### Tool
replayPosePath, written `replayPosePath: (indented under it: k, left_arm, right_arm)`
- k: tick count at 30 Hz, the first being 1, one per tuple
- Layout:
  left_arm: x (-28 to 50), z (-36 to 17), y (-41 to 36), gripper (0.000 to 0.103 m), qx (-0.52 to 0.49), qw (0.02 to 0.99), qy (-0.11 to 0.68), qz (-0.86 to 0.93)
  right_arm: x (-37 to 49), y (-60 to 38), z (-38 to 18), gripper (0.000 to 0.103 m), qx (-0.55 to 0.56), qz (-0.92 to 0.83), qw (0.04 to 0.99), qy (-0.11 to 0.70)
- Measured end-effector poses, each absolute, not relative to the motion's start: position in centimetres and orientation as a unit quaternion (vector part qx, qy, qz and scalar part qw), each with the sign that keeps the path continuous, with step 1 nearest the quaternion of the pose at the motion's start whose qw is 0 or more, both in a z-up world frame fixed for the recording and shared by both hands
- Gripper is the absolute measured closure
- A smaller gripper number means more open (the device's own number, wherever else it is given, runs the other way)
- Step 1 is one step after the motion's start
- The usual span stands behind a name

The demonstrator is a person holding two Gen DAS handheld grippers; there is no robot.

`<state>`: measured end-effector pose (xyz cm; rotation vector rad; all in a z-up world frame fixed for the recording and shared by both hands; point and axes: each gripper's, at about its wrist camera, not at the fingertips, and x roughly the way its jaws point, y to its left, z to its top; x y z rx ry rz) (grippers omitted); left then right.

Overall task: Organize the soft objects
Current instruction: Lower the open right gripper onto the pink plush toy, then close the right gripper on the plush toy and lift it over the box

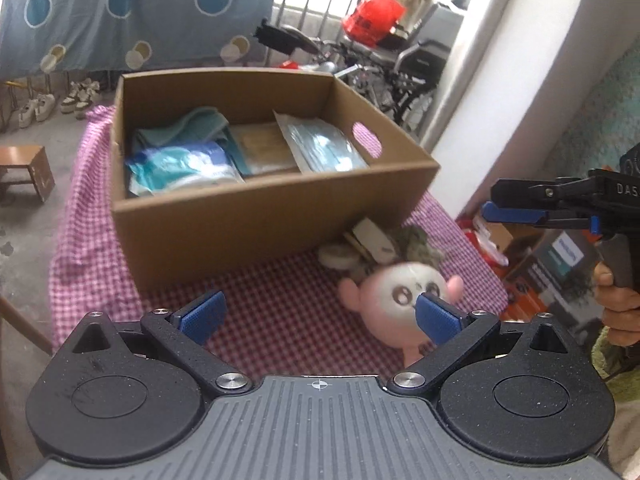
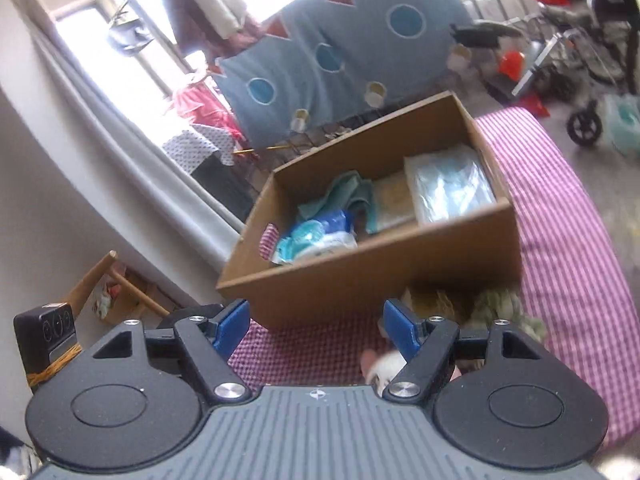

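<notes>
An open cardboard box (image 1: 256, 216) (image 2: 360, 276) stands on a pink checked cloth (image 1: 280, 316) (image 2: 560, 220). Inside lie a teal towel (image 1: 188, 126), a blue-and-white soft pack (image 1: 184, 168) (image 2: 316, 236), a tan packet (image 1: 260, 144) and a bag of face masks (image 1: 324, 144) (image 2: 452, 184). In front of the box lie a white-and-pink plush toy (image 1: 400, 292) (image 2: 384, 368) and a greenish soft bundle (image 1: 416, 244) (image 2: 500, 308). My left gripper (image 1: 320, 316) is open above the cloth, its right pad in front of the plush. My right gripper (image 2: 316, 328) (image 1: 516, 206) is open and empty, off the table's right side.
A person's hand (image 1: 616, 304) holds the right gripper's handle. Beyond the table are a blue patterned sheet (image 1: 120, 8), a wheelchair (image 1: 400, 64), shoes (image 1: 60, 100) on the floor, a small wooden stool (image 1: 28, 168) and boxes (image 1: 560, 264) to the right.
</notes>
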<state>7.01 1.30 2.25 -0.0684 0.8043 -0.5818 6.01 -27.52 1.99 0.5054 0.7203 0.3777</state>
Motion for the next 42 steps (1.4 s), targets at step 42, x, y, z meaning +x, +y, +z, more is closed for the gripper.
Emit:
replayPosePath:
  k: [42]
  left_arm:
    - [5.9,-5.3,-9.9,0.008,0.015,0.794,0.478,-0.375]
  right_arm:
    - [3.1,-29.0,-7.1,0.041,0.345,0.148,0.839,0.393]
